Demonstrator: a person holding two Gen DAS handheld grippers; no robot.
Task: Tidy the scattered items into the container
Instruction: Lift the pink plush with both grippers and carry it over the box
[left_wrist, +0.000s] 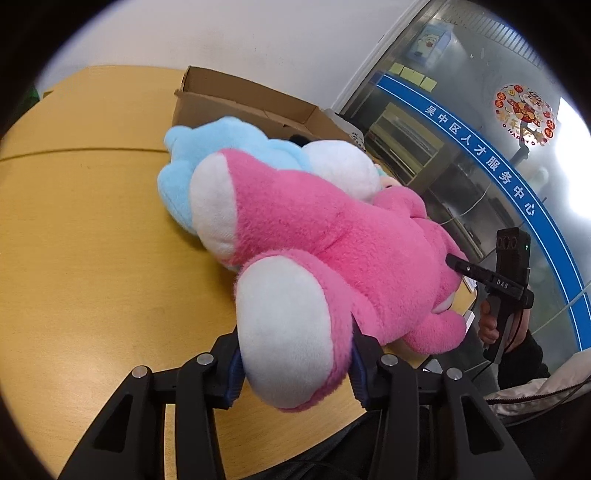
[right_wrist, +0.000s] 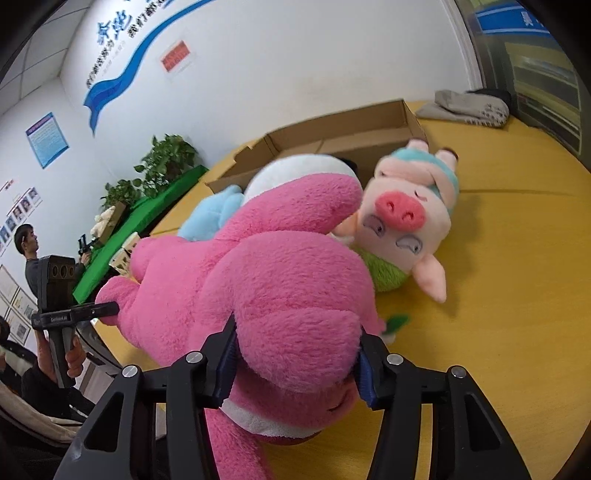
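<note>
The left gripper (left_wrist: 295, 373) is clamping a white-soled foot of the pink plush bear (left_wrist: 332, 240), while the right gripper (right_wrist: 295, 365) is squeezing its other end; the bear is lying on the yellow table (right_wrist: 517, 295) between both tongs, before the cardboard box (right_wrist: 354, 136), against the pig plush (right_wrist: 406, 221) and blue plush (left_wrist: 207, 147)

Right tool (right_wrist: 295, 363) clamps pink plush (right_wrist: 280, 280); pig plush (right_wrist: 402, 221) beside, perhaps touching.
</note>
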